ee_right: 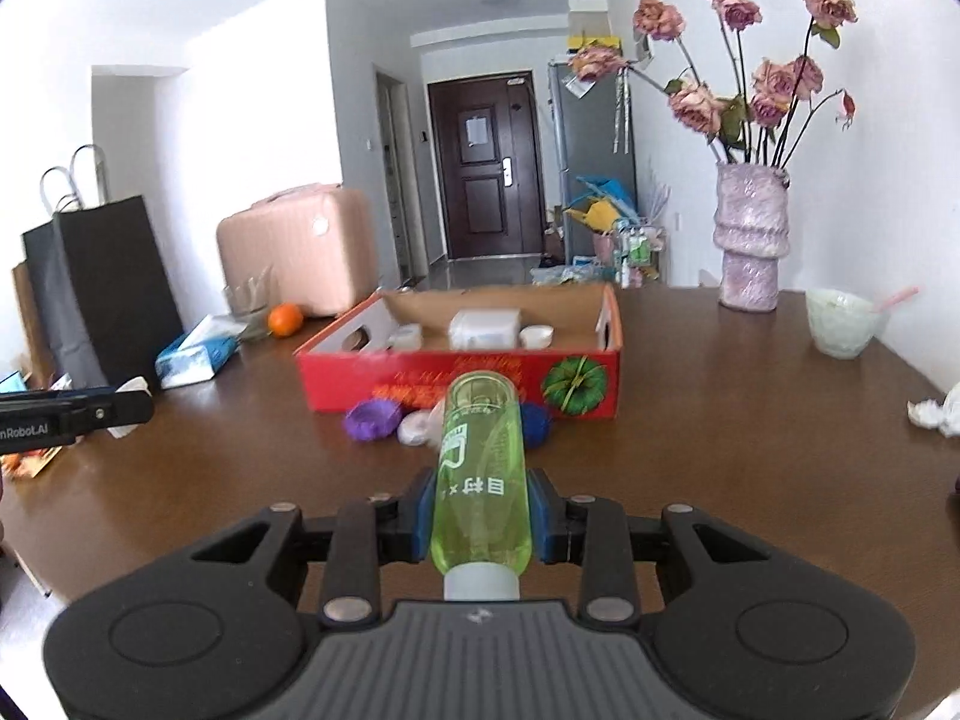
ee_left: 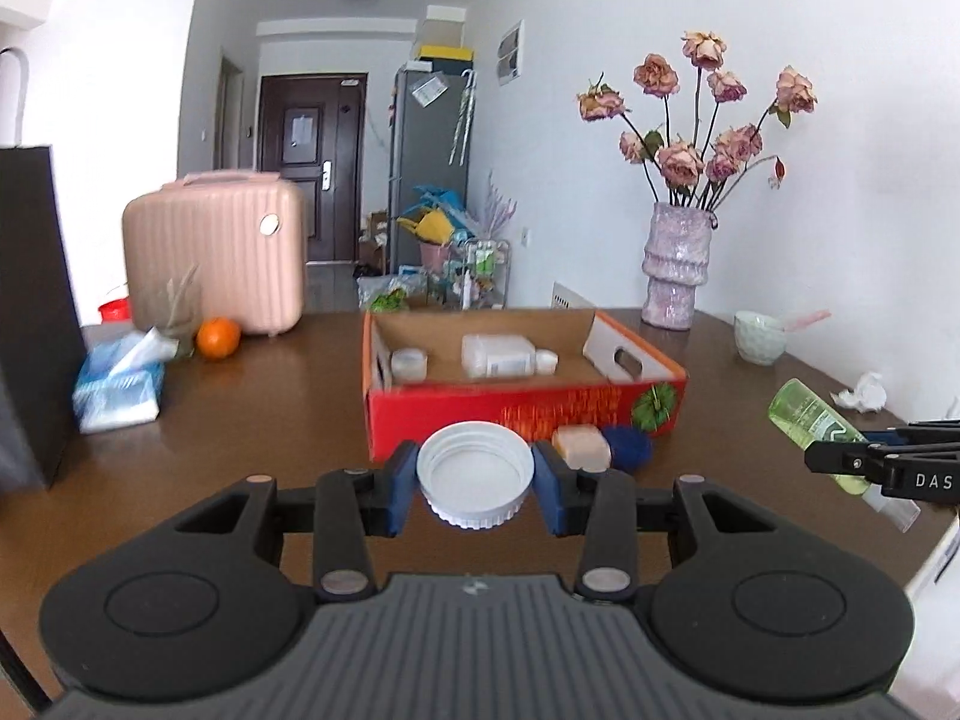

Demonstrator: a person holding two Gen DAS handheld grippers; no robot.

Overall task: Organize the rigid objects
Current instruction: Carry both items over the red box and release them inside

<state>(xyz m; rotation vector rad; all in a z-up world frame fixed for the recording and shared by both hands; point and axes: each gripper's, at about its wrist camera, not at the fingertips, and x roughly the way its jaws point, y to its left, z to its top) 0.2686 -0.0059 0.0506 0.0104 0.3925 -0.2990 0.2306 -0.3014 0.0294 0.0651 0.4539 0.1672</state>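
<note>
The left tongs (ee_left: 474,483) hold a white lid (ee_left: 475,473) above the desk (ee_left: 270,420), just before the red box (ee_left: 522,408). The right tongs (ee_right: 482,519) grip a green bottle (ee_right: 483,468), which points toward the same box, its cap toward the camera.

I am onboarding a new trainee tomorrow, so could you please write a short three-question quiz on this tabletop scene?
1. True or false: the left gripper is shut on a white lid.
2. Which item does the right gripper hold? A) an orange B) a green bottle C) a tissue pack
3. Fill in: a white bottle lies inside the red cardboard ____.

Key:
1. True; its blue pads press the lid's sides.
2. B; the green bottle sits between the fingers, cap toward the camera.
3. Box.
</note>
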